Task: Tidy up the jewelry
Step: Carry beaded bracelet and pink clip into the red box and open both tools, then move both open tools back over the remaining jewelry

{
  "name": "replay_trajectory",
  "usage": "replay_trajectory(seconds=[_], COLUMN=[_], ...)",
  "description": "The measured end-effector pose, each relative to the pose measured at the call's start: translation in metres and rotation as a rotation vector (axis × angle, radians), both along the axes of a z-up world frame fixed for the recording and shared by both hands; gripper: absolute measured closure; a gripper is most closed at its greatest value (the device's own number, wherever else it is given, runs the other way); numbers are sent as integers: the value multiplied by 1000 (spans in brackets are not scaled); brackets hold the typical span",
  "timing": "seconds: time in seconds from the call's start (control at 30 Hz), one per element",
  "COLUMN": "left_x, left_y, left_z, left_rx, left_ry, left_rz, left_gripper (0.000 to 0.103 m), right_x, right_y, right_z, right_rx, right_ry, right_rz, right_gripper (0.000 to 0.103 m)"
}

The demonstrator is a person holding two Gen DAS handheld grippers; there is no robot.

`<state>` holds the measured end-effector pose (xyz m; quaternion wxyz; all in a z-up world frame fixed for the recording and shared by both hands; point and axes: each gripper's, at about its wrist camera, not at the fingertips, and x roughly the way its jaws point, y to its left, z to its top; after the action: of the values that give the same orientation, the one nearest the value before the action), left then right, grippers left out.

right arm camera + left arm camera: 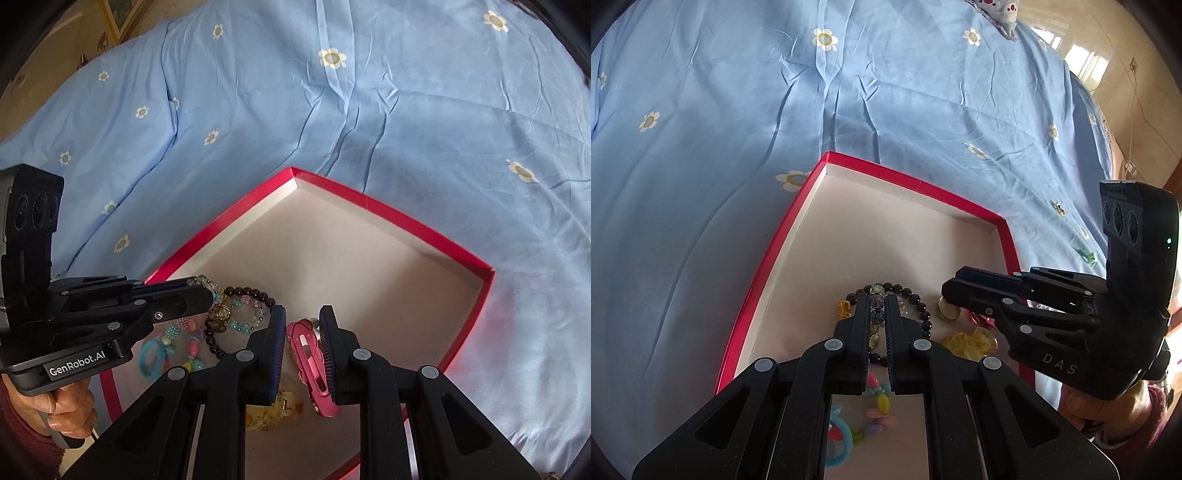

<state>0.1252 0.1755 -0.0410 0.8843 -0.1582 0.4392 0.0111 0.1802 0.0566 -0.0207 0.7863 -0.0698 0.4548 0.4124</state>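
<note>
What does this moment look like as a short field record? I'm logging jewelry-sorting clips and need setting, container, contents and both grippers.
setting: blue flowered bedsheet
container: red-rimmed box, white inside, lying open on the sheet
contents: dark bead bracelet, clear bead bracelet, pastel bead bracelet, blue ring, yellow piece, pink hair clip, all at the near end
left gripper: nearly shut around beads of a bracelet
right gripper: partly open, the pink hair clip between its fingers
</note>
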Motion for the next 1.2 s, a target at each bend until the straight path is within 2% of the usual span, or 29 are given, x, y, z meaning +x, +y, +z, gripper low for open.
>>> replay_trajectory(seconds=[0.33,0.4,0.6,0.7,0.83,0.97,1.03,1.13,1.2], left_x=[5,5,4,2,-3,-11,-16,-28,-34], left_y=[-1,-1,-1,1,2,-1,-4,-10,-17], left_z=[-6,-6,-9,-8,-5,2,6,13,17], left_rx=[21,20,24,18,16,20,24,9,2], left_ry=[20,22,43,42,36,25,14,-8,-20], left_rz=[7,11,16,23,37,44,51,64,58], left_gripper=[96,96,96,95,81,72,71,63,63], right_x=[-1,-1,0,-2,-5,-10,-14,-18,-22], right_y=[3,2,0,-4,-18,-44,-61,-86,-106], right_z=[-8,-9,-10,-6,5,19,26,33,36], right_rx=[-12,-5,18,39,70,105,120,140,154], right_ry=[27,37,49,44,31,13,4,-1,-6], right_rz=[10,8,-8,-15,-43,-91,-122,-169,-204], right_gripper=[85,81,79,67,62,57,56,53,51])
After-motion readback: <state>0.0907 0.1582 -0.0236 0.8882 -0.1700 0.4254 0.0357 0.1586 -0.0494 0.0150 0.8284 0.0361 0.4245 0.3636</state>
